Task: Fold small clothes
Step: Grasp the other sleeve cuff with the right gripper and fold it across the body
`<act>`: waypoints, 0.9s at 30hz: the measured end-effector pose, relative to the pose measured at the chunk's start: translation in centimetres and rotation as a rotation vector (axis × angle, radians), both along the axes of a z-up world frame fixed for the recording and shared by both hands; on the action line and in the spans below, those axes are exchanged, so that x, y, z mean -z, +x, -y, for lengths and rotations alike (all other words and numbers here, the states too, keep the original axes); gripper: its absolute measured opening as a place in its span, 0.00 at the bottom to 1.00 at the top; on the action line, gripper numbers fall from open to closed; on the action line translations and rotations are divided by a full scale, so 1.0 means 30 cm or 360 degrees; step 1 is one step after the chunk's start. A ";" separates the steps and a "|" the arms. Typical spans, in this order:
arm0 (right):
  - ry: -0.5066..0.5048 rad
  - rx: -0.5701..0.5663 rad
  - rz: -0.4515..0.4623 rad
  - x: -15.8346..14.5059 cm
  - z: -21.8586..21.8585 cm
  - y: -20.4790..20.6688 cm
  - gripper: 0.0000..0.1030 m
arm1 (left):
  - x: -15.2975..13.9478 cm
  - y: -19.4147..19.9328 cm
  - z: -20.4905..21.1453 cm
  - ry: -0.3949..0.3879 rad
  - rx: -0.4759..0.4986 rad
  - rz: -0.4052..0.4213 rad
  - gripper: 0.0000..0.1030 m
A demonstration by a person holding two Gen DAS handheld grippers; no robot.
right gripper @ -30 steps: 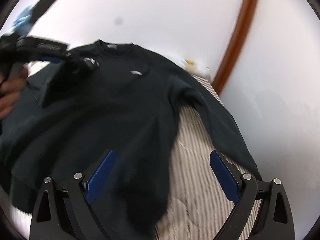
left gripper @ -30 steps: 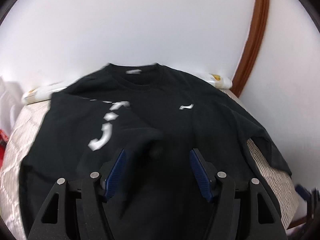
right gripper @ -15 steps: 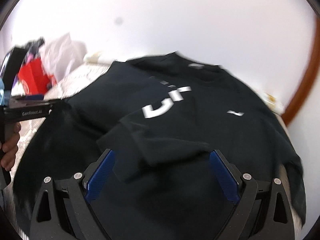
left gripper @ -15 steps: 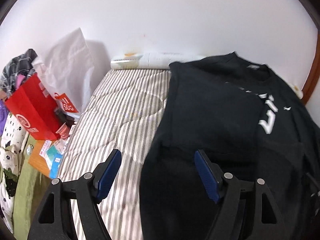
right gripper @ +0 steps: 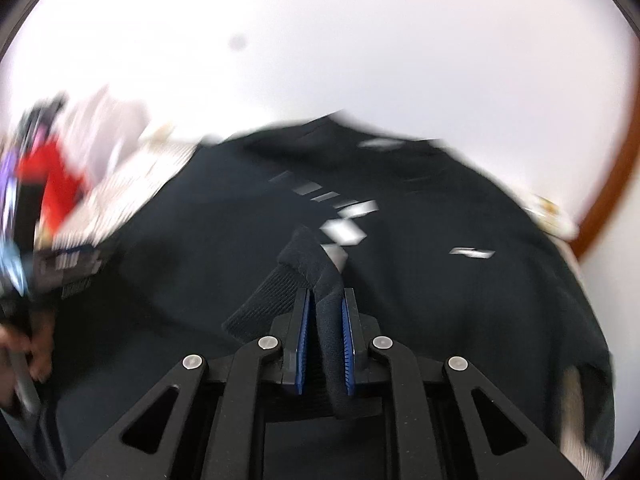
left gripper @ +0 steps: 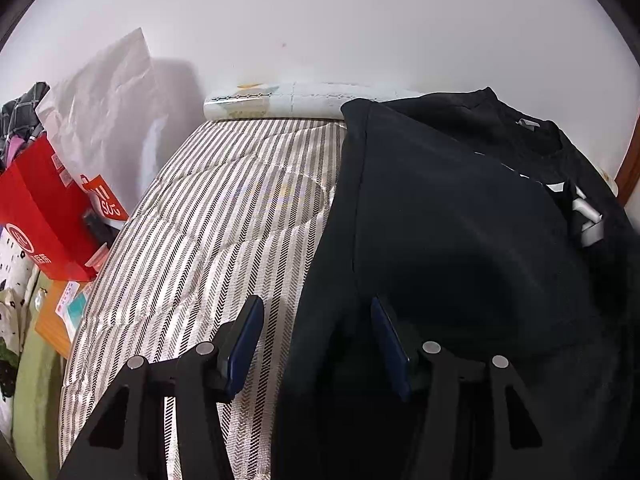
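Now over at the bedside, a red paper bag (left gripper: 40, 216) stands open-topped against the wall with a white crumpled bag (left gripper: 108, 120) behind it; what sits inside either one cannot be made out. Dark checked fabric (left gripper: 20, 116) pokes up at the far left, and an orange box (left gripper: 56, 320) lies low beside the bed.

Centre stage, the black sweatshirt (left gripper: 460, 240) lies spread on the striped quilt (left gripper: 224, 232), collar toward the wall, one side folded in over the white chest lettering (left gripper: 584, 216). A pale rolled pillow (left gripper: 280, 100) runs along the wall behind it.

Left gripper (left gripper: 316, 340) is spread wide, empty, hovering right at the sweatshirt's edge, one blue pad over quilt, the other over black cloth.

Right gripper (right gripper: 324, 340) is clamped tight on the ribbed cuff (right gripper: 288, 284) of a sleeve, lifted above the garment's body. That view is badly blurred; the person's hand (right gripper: 28, 344) shows at the left edge. A brown wooden frame (right gripper: 612, 184) curves at the right.
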State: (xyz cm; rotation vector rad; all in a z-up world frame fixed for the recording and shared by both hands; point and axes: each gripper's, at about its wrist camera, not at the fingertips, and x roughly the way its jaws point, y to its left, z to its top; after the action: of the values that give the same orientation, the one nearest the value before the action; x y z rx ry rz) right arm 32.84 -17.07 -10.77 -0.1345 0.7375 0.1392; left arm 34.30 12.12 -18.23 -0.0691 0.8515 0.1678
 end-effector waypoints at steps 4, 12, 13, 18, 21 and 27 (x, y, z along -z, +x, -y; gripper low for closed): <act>0.0034 0.0359 0.0015 -0.026 0.335 0.025 0.15 | -0.002 -0.006 -0.004 -0.0010 -0.0004 0.0007 0.53; 0.0166 0.0627 -0.0027 -0.001 0.579 -0.017 0.37 | 0.005 -0.005 -0.033 -0.0094 -0.0036 0.0004 0.60; 0.0138 0.0583 0.0000 0.000 0.539 -0.022 0.40 | 0.004 -0.006 -0.030 -0.0085 -0.0036 0.0005 0.60; -0.0032 0.0416 -0.0048 0.088 0.395 0.025 0.40 | 0.003 -0.007 -0.026 -0.0071 -0.0036 0.0010 0.60; -0.0063 0.0524 -0.0230 0.195 0.438 0.084 0.40 | 0.004 -0.008 -0.024 -0.0067 -0.0044 0.0011 0.61; 0.0104 0.0594 -0.0251 0.183 0.507 0.006 0.50 | 0.006 -0.007 -0.024 -0.0066 -0.0042 0.0012 0.62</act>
State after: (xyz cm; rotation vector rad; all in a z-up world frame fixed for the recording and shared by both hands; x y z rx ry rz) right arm 33.01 -32.27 -16.27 0.0783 0.9018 -0.1841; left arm 34.09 12.85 -18.40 -0.1198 0.8471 0.1745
